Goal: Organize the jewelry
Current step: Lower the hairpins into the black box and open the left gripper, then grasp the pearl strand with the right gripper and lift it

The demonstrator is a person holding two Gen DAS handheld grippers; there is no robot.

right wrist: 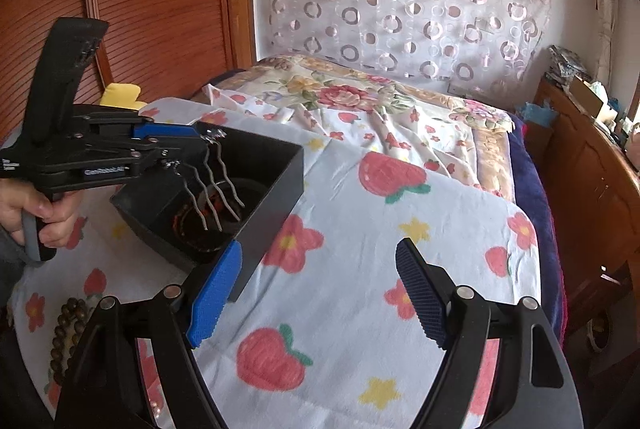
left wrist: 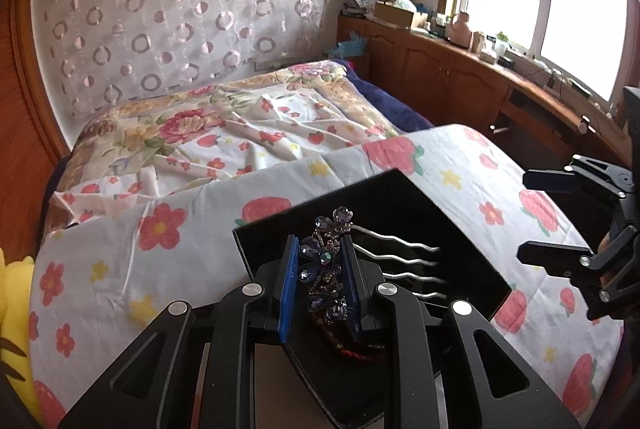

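My left gripper is shut on a jewelled hair comb with purple stones and wavy silver prongs, held over the open black box. In the right wrist view the left gripper holds the comb with its prongs pointing down into the box. A dark red bracelet lies inside the box. My right gripper is open and empty, just right of the box above the strawberry-print cloth; it also shows in the left wrist view.
A string of brown wooden beads lies on the cloth at the lower left. The box stands on a cloth-covered surface in front of a floral bed. A wooden cabinet runs under the window at right.
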